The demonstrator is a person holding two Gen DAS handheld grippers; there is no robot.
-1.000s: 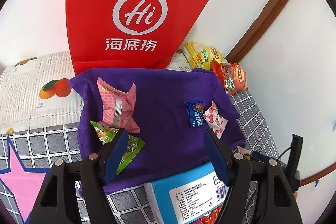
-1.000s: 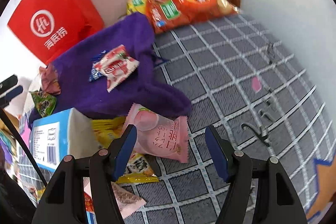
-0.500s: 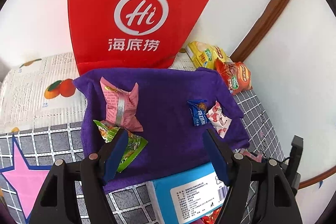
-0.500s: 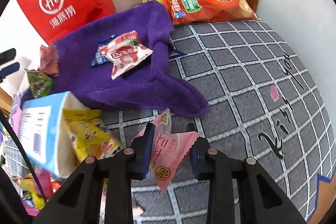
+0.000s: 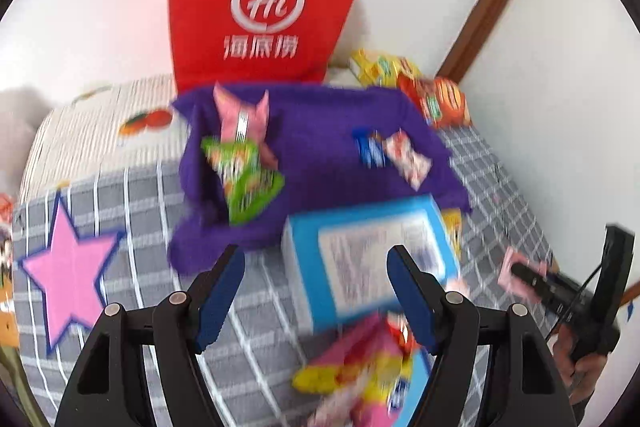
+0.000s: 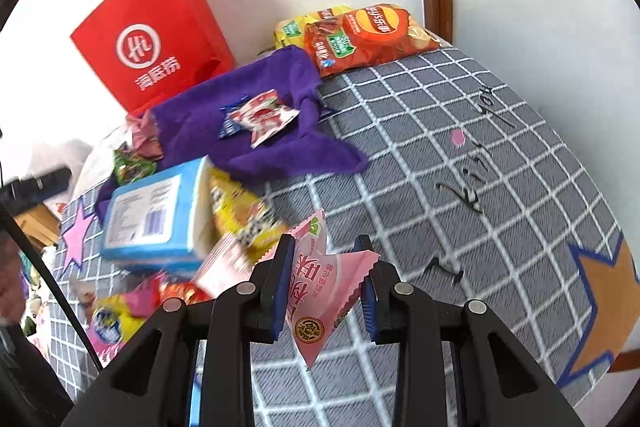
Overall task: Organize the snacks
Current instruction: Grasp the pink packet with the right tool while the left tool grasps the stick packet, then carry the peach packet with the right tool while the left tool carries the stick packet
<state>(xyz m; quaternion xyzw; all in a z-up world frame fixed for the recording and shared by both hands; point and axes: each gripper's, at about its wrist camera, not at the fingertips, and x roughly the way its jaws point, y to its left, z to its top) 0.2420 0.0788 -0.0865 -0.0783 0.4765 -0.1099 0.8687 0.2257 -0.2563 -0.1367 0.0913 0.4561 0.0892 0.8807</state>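
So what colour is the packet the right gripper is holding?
Pink, with darker pink lettering: the snack packet clamped in the right gripper, clearest in the right wrist view.

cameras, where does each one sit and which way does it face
Left wrist: behind the open left tool, facing the red bag, purple cloth and blue box; right tool at the right edge.
Right wrist: behind the right tool, shut on a pink packet, facing the grid bedsheet.
Shared: bag, cloth, box.

Bag point(image 6: 160, 39) stands behind cloth point(image 6: 200, 131); box point(image 6: 156, 215) lies before it.
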